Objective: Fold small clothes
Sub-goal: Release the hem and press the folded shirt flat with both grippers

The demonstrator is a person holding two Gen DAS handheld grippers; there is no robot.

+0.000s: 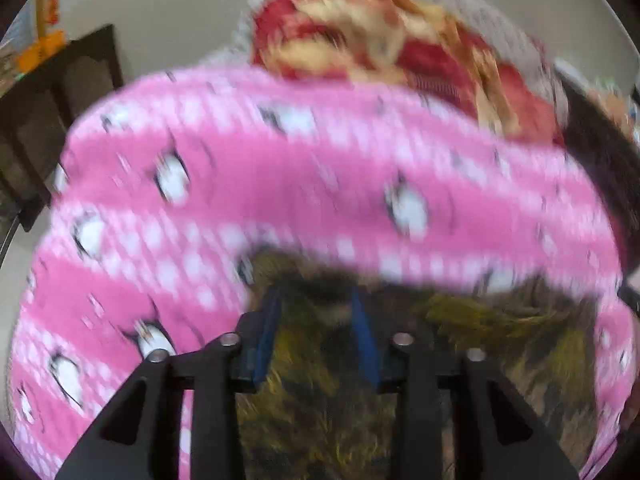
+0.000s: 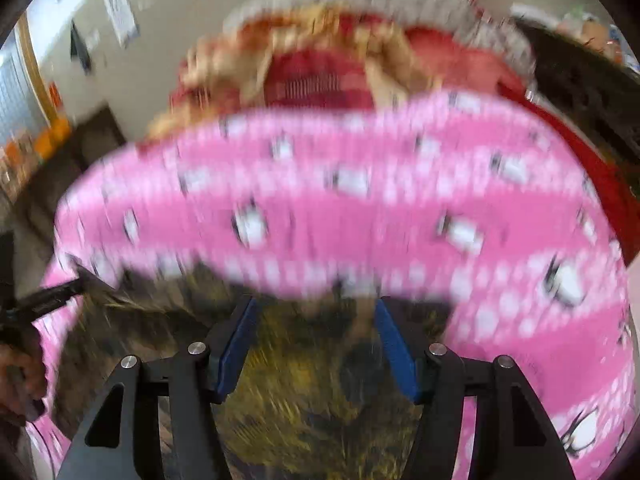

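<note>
A pink garment with white dots and penguin prints [image 1: 304,184] fills both views, blurred by motion; it also shows in the right wrist view [image 2: 360,208]. It arches over a dark yellow-brown patterned surface [image 1: 328,400]. My left gripper [image 1: 318,300] has its blue-padded fingers apart at the garment's near edge, with nothing between them. My right gripper [image 2: 316,308] is also open, its fingers just below the garment's near edge. The left gripper's tip [image 2: 60,292] shows at the left of the right wrist view, touching the pink cloth.
A red and cream patterned cloth [image 1: 380,40] with a grey knitted border lies behind the pink garment, also in the right wrist view [image 2: 328,64]. Dark furniture [image 1: 60,120] stands at the left against a cream wall. A dark object [image 2: 580,88] is at the right.
</note>
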